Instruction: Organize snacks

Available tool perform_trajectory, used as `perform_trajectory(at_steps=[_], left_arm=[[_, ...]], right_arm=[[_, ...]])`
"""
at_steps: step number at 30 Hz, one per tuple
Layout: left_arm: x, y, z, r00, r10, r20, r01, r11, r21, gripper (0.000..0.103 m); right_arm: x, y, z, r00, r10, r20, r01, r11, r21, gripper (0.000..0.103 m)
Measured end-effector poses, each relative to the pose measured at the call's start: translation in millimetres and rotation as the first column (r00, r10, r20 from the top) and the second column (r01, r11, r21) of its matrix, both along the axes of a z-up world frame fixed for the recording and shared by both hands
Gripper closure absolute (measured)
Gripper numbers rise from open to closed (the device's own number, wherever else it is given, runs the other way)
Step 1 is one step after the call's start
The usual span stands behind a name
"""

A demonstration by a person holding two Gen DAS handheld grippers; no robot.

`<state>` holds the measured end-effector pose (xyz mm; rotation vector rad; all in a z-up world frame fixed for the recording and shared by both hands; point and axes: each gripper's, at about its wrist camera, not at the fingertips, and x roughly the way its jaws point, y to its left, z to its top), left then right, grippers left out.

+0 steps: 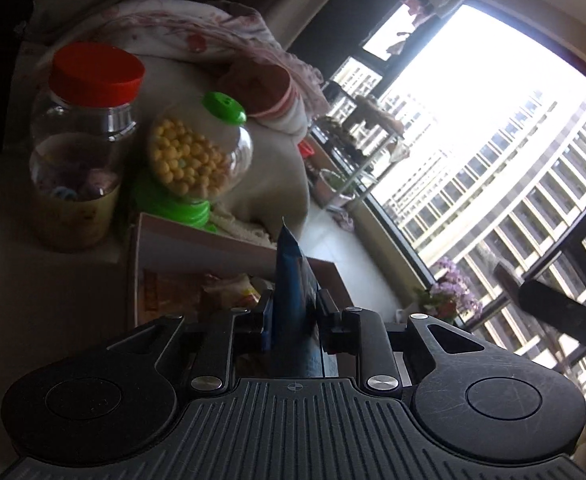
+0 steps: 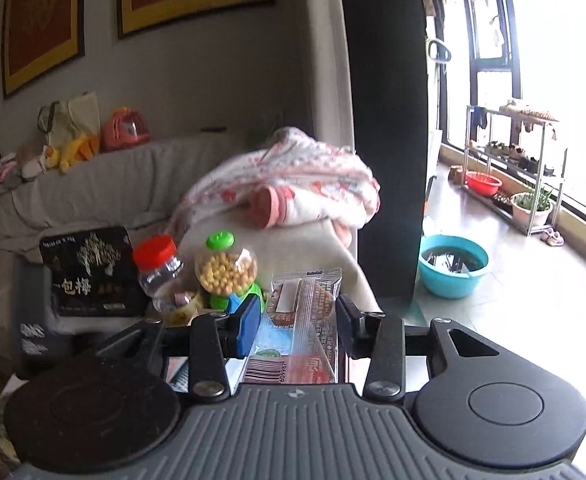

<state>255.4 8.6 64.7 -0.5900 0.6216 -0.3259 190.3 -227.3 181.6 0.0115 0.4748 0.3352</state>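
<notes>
My left gripper (image 1: 293, 308) is shut on a blue snack packet (image 1: 293, 280), held upright on its edge above a cardboard box (image 1: 197, 248) that holds several wrapped snacks (image 1: 229, 292). My right gripper (image 2: 299, 314) is shut on a clear-wrapped brown snack cake (image 2: 305, 304) with a barcode label. Past both grippers stand a clear jar with a red lid (image 1: 85, 140) (image 2: 159, 272) and a green-capped candy dispenser full of yellow balls (image 1: 197, 152) (image 2: 227, 268).
A black tea package (image 2: 89, 272) stands left of the jars. A sofa with a folded floral blanket (image 2: 289, 184) lies behind. A teal basin (image 2: 453, 266), a red bowl (image 2: 483, 182) and a metal rack (image 2: 513, 160) stand by the window at right.
</notes>
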Motion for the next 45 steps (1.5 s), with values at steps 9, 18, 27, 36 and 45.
perform_trajectory(at_steps=[9,18,27,36,45], left_arm=[[-49,37,30,0.989,0.095,0.110,-0.106,0.989,0.105,0.078],[-169,-4,-2,0.995,0.022,0.095,-0.054,0.934,0.354,0.078],[-232,-41,-55,0.999,0.001,0.051,-0.024,0.888,0.460,0.078],[-216,-58,-73,1.000,0.000,0.010,-0.005,0.863,0.506,0.077],[-212,-69,-77,0.999,0.002,0.039,-0.023,0.835,0.550,0.076]], right_arm=[[37,48,-36,0.998,0.023,-0.058,-0.026,0.999,-0.048,0.053],[-4,30,-84,0.994,-0.021,-0.106,0.016,0.999,-0.049,0.041],[-114,15,-148,0.986,-0.072,-0.148,0.062,0.995,-0.072,0.028],[-136,16,-179,0.984,-0.139,-0.113,0.128,0.987,-0.097,0.026],[-132,21,-181,0.983,-0.133,-0.124,0.117,0.985,-0.125,0.021]])
